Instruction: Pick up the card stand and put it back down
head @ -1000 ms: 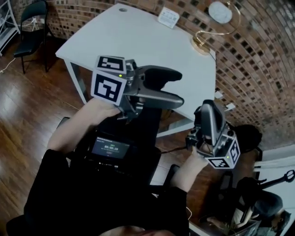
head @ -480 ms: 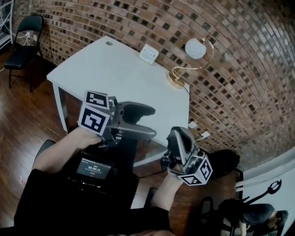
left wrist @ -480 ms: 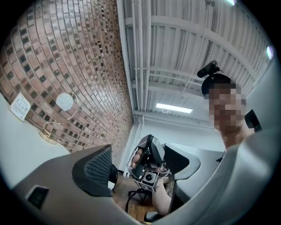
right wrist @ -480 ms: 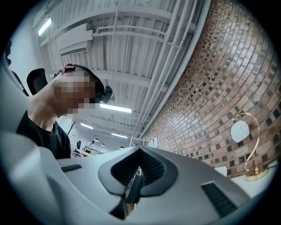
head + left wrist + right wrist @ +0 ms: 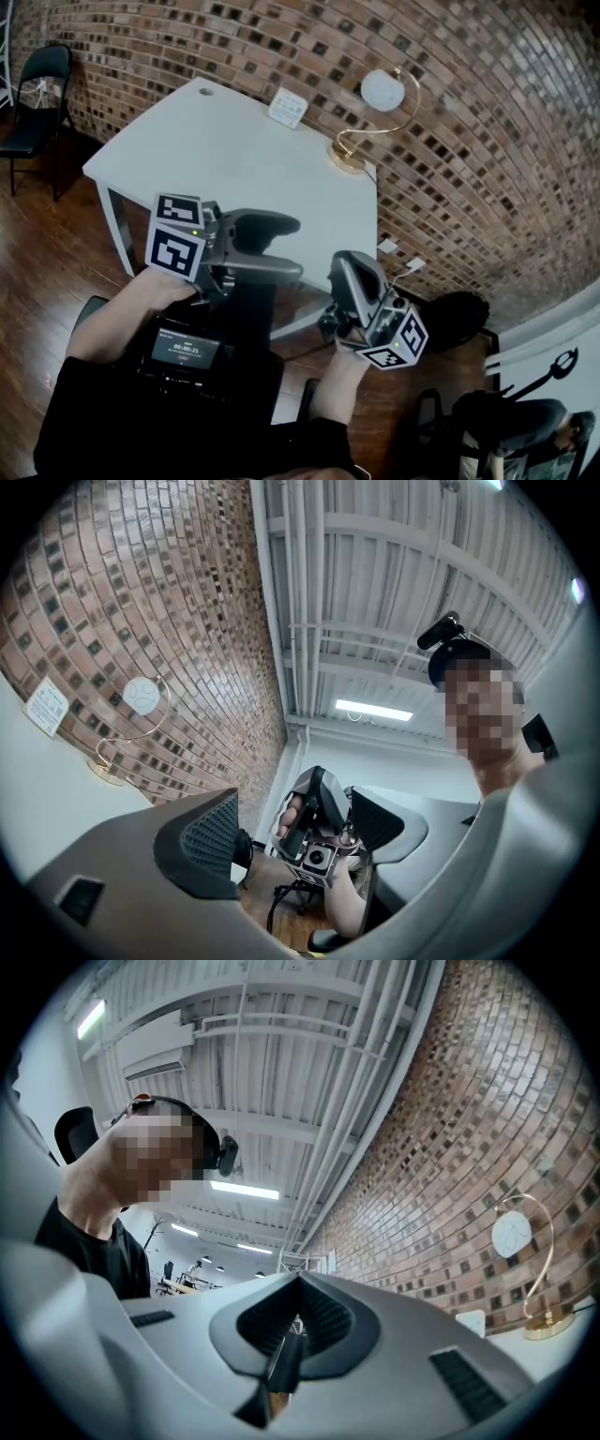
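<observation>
White surface [image 5: 216, 150] bears card stand [image 5: 288, 107] by brick wall [image 5: 234, 42]; we hold L gripper [image 5: 294, 248] jaws wide, R gripper [image 5: 348, 271] jaws together, both empty.

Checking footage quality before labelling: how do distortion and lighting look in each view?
Head view: fisheye curves the brick wall, lighting even. Left gripper view: the ceiling light glares, corners are black. Right gripper view: black corners too, right tongs sharp.
</observation>
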Demonstrator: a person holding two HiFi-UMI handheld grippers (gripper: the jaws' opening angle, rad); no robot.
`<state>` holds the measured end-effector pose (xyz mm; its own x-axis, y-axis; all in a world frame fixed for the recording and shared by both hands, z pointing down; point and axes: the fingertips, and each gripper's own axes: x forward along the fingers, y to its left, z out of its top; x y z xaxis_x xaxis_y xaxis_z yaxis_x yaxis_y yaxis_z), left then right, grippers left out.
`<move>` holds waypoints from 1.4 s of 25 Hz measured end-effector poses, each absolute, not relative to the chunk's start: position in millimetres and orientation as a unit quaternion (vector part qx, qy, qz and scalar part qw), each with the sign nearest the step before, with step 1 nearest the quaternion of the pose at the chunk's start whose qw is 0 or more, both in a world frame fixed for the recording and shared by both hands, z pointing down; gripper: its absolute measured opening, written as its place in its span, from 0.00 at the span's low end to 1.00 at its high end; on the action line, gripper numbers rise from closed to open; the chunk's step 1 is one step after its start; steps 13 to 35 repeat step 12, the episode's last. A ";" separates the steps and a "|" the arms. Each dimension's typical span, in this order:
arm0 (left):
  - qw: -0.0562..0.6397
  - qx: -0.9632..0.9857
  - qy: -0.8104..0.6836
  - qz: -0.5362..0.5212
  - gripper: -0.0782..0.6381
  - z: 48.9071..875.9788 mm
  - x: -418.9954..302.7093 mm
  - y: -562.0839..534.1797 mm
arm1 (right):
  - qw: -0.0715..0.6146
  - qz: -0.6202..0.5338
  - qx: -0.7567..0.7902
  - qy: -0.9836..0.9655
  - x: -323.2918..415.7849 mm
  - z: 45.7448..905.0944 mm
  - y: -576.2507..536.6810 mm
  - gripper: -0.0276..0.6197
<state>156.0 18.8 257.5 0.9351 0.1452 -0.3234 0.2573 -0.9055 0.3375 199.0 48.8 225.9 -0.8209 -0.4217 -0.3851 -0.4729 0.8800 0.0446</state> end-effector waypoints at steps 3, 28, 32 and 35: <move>0.194 0.965 0.103 -0.146 0.63 256.2 154.2 17.0 | 0.185 0.065 -0.237 0.952 197.5 224.6 46.5 0.07; 0.203 0.964 0.093 -0.148 0.63 264.0 154.3 8.8 | 0.180 0.053 -0.238 0.953 198.2 232.9 38.8 0.07; 0.203 0.964 0.093 -0.148 0.63 264.0 154.3 8.8 | 0.180 0.053 -0.238 0.953 198.2 232.9 38.8 0.07; 0.203 0.964 0.093 -0.148 0.63 264.0 154.3 8.8 | 0.180 0.053 -0.238 0.953 198.2 232.9 38.8 0.07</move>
